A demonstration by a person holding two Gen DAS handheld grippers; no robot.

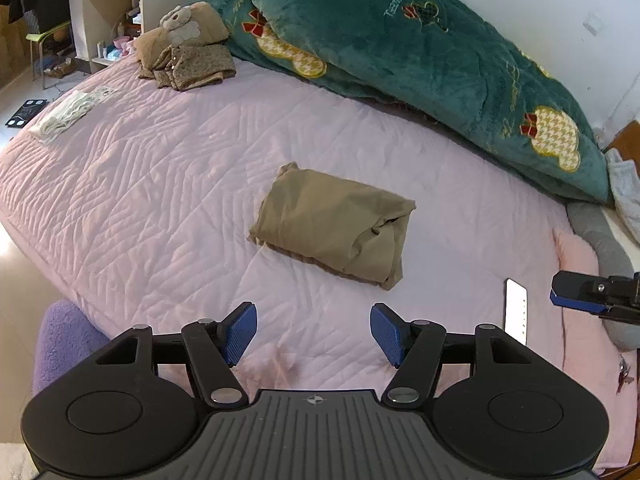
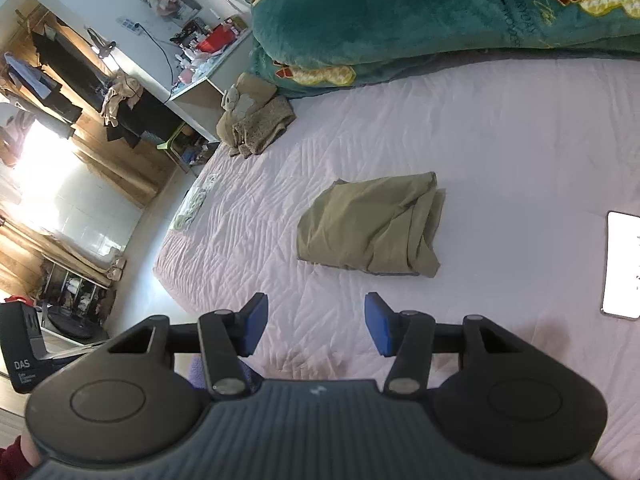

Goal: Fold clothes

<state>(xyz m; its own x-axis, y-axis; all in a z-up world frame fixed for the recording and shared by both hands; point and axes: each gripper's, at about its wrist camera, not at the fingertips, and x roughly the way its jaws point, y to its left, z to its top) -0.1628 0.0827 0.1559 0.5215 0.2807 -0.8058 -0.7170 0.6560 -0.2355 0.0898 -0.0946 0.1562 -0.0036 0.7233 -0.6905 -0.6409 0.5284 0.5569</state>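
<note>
My left gripper [image 1: 313, 332] is released: its two blue pads stand wide apart with only quilted sheet between them, and it holds nothing. My right gripper [image 2: 316, 326] is likewise released, pads spread and empty; from the left wrist view its blue-tipped end shows at the right edge, above the bedding. The khaki garment [image 1: 334, 224] lies folded into a compact, roughly rectangular bundle on the pink quilted bed cover [image 1: 160, 184], ahead of both grippers and apart from them; neither gripper touches it. In the right wrist view the same bundle [image 2: 370, 228] shows loose, creased layers along its right-hand edge. A phone with a lit white screen [image 2: 622, 264] rests flat on the cover to the right of the garment, apart from it. A dark green plush blanket [image 1: 420, 48] with yellow houndstooth motifs is heaped along the far side of the bed against the wall. A stack of brown clothes [image 1: 186, 48] sits at the far left corner of the bed, just beside the blanket's end. A pale flat packet [image 1: 66, 114] lies near the left edge of the cover.
</note>
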